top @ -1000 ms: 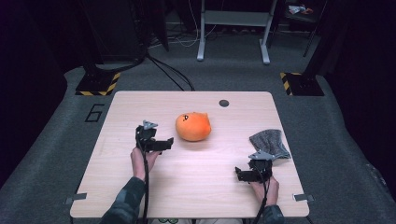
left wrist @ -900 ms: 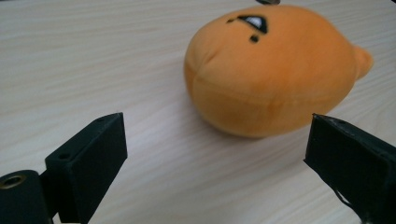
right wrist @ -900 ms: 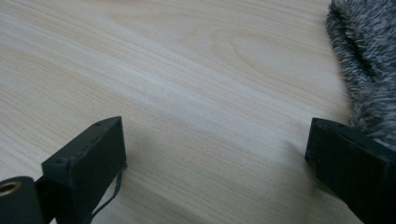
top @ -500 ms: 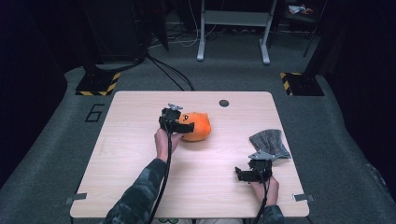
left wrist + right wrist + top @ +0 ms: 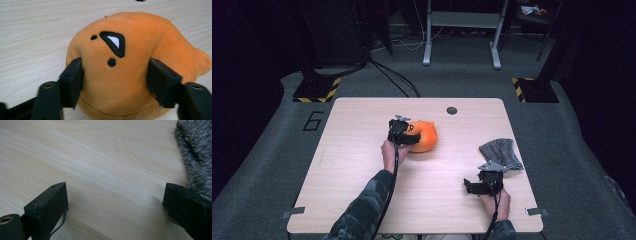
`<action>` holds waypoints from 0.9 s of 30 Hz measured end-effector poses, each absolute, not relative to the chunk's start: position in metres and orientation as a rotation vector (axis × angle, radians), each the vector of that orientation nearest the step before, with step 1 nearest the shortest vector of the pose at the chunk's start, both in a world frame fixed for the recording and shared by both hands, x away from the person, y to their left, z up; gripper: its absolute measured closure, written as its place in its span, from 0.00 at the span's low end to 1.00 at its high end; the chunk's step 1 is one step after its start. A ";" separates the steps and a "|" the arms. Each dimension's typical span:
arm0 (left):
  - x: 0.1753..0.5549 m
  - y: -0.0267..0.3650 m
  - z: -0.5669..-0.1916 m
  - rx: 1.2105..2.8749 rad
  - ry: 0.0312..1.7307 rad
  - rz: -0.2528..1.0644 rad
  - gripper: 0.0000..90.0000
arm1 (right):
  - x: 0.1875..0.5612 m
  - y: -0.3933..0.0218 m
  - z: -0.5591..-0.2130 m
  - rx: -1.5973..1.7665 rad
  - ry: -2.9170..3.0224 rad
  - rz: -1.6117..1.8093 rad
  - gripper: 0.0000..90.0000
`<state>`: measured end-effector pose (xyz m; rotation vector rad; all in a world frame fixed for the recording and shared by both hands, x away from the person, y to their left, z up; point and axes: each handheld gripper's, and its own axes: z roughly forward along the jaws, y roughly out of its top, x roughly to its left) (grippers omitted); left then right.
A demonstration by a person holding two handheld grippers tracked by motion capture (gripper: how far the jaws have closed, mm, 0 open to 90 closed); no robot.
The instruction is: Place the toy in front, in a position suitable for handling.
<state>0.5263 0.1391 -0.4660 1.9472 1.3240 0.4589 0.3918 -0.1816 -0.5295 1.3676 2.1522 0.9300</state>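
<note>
An orange plush toy (image 5: 428,136) with black stitched marks lies near the middle of the wooden table (image 5: 357,170). My left gripper (image 5: 408,138) reaches it from the left, and its jaws have just been closing with the plush between them. In the left gripper view both pads (image 5: 73,75) press into the sides of the plush (image 5: 117,82). My right gripper (image 5: 484,186) rests open near the front right of the table. Only bare wood lies between its jaws (image 5: 115,197). A grey fuzzy cloth (image 5: 500,153) lies just beyond it, and its edge (image 5: 195,152) shows beside the right jaw.
A small dark round disc (image 5: 452,110) sits in the tabletop near the far edge. Beyond the table, on the grey floor, stand a metal frame (image 5: 462,30) and hazard-striped bases (image 5: 318,91). Cables trail from both grippers toward the person's forearms.
My left gripper moved from the table's left-centre forward and right to the orange plush, and its jaws came in onto the plush. The right gripper stayed where it was.
</note>
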 end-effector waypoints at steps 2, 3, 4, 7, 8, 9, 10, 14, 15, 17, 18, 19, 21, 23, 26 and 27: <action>0.526 0.140 -0.467 1.955 1.309 0.454 0.46 | 0.392 -0.182 -0.530 1.368 2.152 0.930 0.06; 0.526 0.139 -0.467 1.957 1.305 0.456 0.49 | 0.392 -0.182 -0.530 1.368 2.152 0.930 0.06; 0.526 0.139 -0.467 1.962 1.299 0.454 0.52 | 0.392 -0.182 -0.530 1.367 2.153 0.930 0.06; 0.524 0.139 -0.467 1.967 1.287 0.463 0.59 | 0.392 -0.182 -0.530 1.365 2.153 0.931 0.06; 0.524 0.139 -0.467 1.967 1.287 0.463 0.60 | 0.392 -0.182 -0.530 1.367 2.153 0.931 0.06; 0.524 0.139 -0.468 1.953 1.277 0.463 0.61 | 0.392 -0.182 -0.530 1.362 2.154 0.931 0.06; 0.524 0.139 -0.468 1.953 1.277 0.463 0.63 | 0.392 -0.182 -0.530 1.360 2.154 0.931 0.06; 0.523 0.142 -0.465 1.946 1.241 0.460 0.65 | 0.392 -0.182 -0.530 1.362 2.154 0.931 0.06; 0.523 0.144 -0.463 1.943 1.215 0.457 0.66 | 0.392 -0.182 -0.530 1.361 2.154 0.932 0.06; 0.523 0.145 -0.462 1.949 1.203 0.457 0.66 | 0.392 -0.182 -0.530 1.356 2.154 0.933 0.07; 0.522 0.146 -0.460 1.933 1.181 0.446 0.66 | 0.392 -0.182 -0.530 1.356 2.155 0.932 0.07; 0.522 0.147 -0.458 1.939 1.170 0.445 0.66 | 0.392 -0.182 -0.530 1.356 2.155 0.932 0.07; 0.520 0.149 -0.455 1.950 1.140 0.448 0.67 | 0.392 -0.182 -0.530 1.356 2.154 0.933 0.07; 0.520 0.151 -0.454 1.955 1.129 0.447 0.67 | 0.392 -0.182 -0.530 1.356 2.155 0.933 0.07; 0.517 0.157 -0.449 1.941 1.094 0.425 0.67 | 0.392 -0.182 -0.530 1.355 2.156 0.933 0.07; 0.515 0.160 -0.444 1.949 1.054 0.409 0.67 | 0.392 -0.182 -0.530 1.356 2.156 0.932 0.07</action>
